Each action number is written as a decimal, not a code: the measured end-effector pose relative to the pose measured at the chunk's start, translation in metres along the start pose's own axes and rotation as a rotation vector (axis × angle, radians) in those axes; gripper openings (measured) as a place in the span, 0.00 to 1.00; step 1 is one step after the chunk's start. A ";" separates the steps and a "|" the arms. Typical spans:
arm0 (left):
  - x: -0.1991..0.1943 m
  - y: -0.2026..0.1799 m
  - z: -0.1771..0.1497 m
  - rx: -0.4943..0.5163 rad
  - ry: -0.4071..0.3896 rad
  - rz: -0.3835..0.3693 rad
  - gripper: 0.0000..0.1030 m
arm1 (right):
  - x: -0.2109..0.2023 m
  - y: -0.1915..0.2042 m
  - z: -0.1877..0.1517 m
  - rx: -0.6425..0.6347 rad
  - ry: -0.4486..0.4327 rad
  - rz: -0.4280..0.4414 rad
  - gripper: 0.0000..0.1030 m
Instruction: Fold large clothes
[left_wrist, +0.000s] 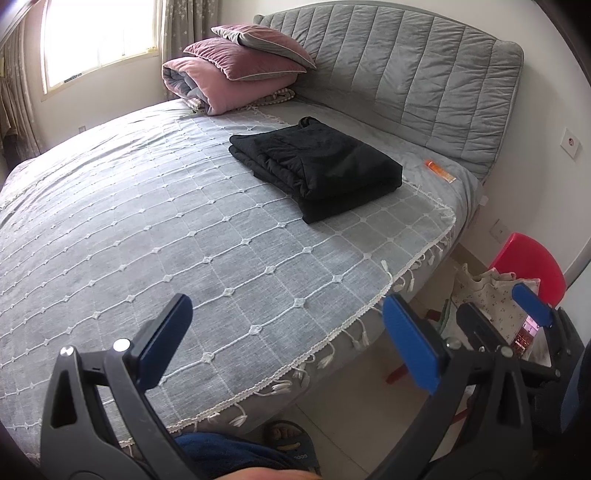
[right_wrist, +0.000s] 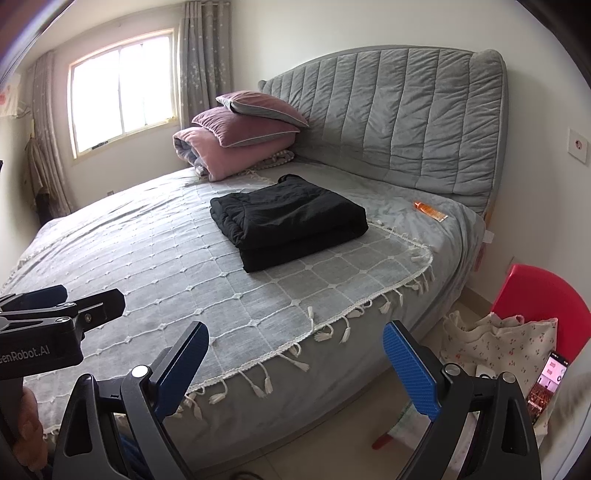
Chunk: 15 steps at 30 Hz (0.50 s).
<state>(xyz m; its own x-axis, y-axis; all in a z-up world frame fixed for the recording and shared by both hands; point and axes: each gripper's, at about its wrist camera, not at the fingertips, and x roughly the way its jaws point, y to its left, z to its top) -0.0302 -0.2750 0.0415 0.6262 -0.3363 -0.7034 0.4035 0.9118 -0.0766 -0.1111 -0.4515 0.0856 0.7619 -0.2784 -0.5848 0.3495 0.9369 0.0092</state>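
A black garment (left_wrist: 317, 168) lies folded in a neat rectangle on the grey bedspread (left_wrist: 147, 229), near the headboard side; it also shows in the right wrist view (right_wrist: 290, 225). My left gripper (left_wrist: 291, 339) is open and empty, held over the near edge of the bed, far from the garment. My right gripper (right_wrist: 295, 365) is open and empty, also at the near bed edge. The right gripper shows at the right in the left wrist view (left_wrist: 506, 306), and the left gripper at the left in the right wrist view (right_wrist: 62, 299).
Pink pillows and a rolled quilt (right_wrist: 240, 136) are stacked by the grey headboard (right_wrist: 399, 122). An orange tube (right_wrist: 430, 211) lies on the bed. A red chair (right_wrist: 535, 306) with floral cloth (right_wrist: 509, 343) and a phone (right_wrist: 548, 384) stands on the floor at right.
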 end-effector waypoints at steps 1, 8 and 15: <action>0.000 0.000 0.000 -0.001 0.001 -0.001 0.99 | -0.001 0.000 0.000 0.002 -0.001 0.001 0.94; 0.000 -0.001 0.000 0.006 0.000 0.003 0.99 | 0.000 0.002 0.000 0.000 0.001 -0.005 0.94; 0.001 -0.002 0.001 0.010 -0.003 0.006 0.99 | 0.001 0.001 0.000 0.000 0.002 -0.005 0.94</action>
